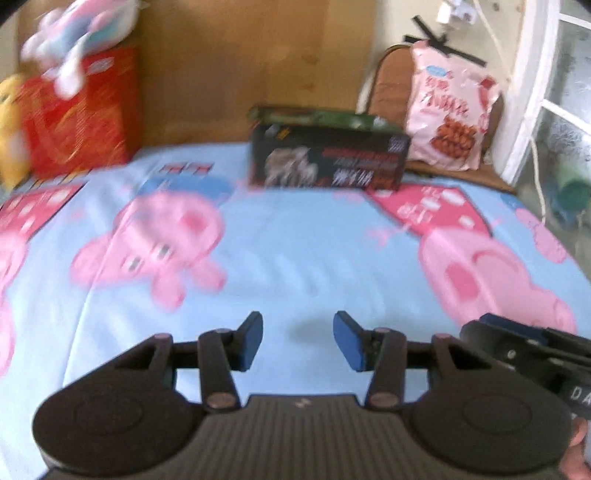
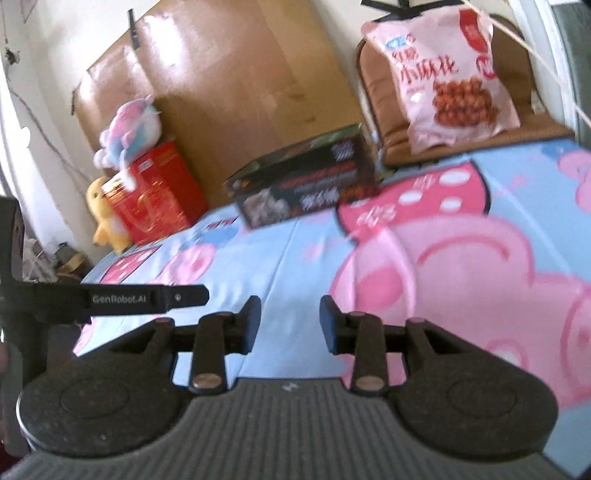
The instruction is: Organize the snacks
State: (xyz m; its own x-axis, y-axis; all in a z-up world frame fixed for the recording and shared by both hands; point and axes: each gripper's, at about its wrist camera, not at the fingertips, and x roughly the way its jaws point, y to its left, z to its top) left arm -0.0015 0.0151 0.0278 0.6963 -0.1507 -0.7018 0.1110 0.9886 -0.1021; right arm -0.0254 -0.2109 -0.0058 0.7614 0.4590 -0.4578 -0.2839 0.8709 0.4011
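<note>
Your left gripper (image 1: 297, 339) hangs over the blue cartoon-print bedsheet (image 1: 295, 251) with its blue pads (image 1: 251, 339) parted and nothing between them, only sheet showing through the gap. Your right gripper (image 2: 290, 323) sits just beside it, its jaws likewise apart and empty; in the left wrist view its dark body pokes in at the lower right edge, and in the right wrist view the left one's side bar crosses the left edge. Both views are smeared by motion blur, so fine print is hard to read. The snacks sit well ahead of you at the far side of the bed: a black snack box (image 1: 328, 158) stands on the sheet with a flat green box (image 1: 321, 116) lying on top of it. To its right a pink snack bag (image 1: 448, 107) leans upright on a brown chair (image 1: 388, 85), just beside the bed edge. Far to the left a red box (image 1: 79, 110) stands against the brown cardboard sheet (image 1: 240, 62), a pastel plush toy (image 1: 79, 35) resting on top and a yellow plush (image 1: 11, 129) pressed to its left side.
</note>
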